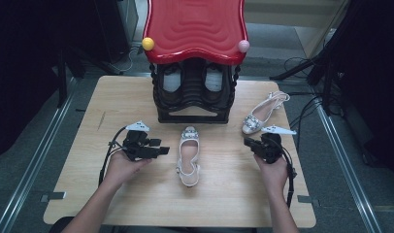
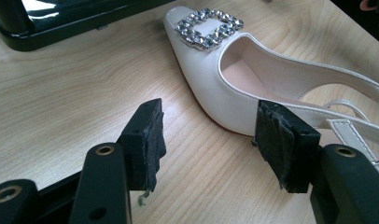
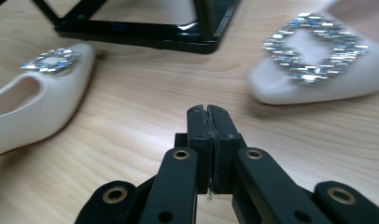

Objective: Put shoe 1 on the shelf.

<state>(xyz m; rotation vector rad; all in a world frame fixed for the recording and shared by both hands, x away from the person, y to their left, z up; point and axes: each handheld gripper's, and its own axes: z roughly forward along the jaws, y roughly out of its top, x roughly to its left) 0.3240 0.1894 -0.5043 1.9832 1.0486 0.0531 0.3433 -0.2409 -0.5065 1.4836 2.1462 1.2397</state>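
A white slingback shoe point(image 1: 189, 155) with a rhinestone buckle lies in the middle of the table, toe toward the rack. Its mate point(image 1: 263, 114) lies slanted at the back right. My left gripper point(image 1: 160, 151) is open just left of the middle shoe. In the left gripper view the jaws point(image 2: 215, 126) stand wide over bare wood, and the right-hand pad point(image 2: 276, 140) sits close against the shoe's point(image 2: 225, 79) side. My right gripper point(image 1: 248, 143) is shut on nothing, between the two shoes. Its view shows the closed tips point(image 3: 208, 112), the middle shoe point(image 3: 33, 102) at left and the other shoe point(image 3: 313, 60) at right.
A black shoe rack point(image 1: 192, 104) with a red wavy roof point(image 1: 195, 26) stands at the table's back middle, with a pair of dark shoes inside. Its base bar point(image 3: 145, 32) lies ahead of the right gripper. Cables trail on the floor to the right of the wooden table point(image 1: 137, 204).
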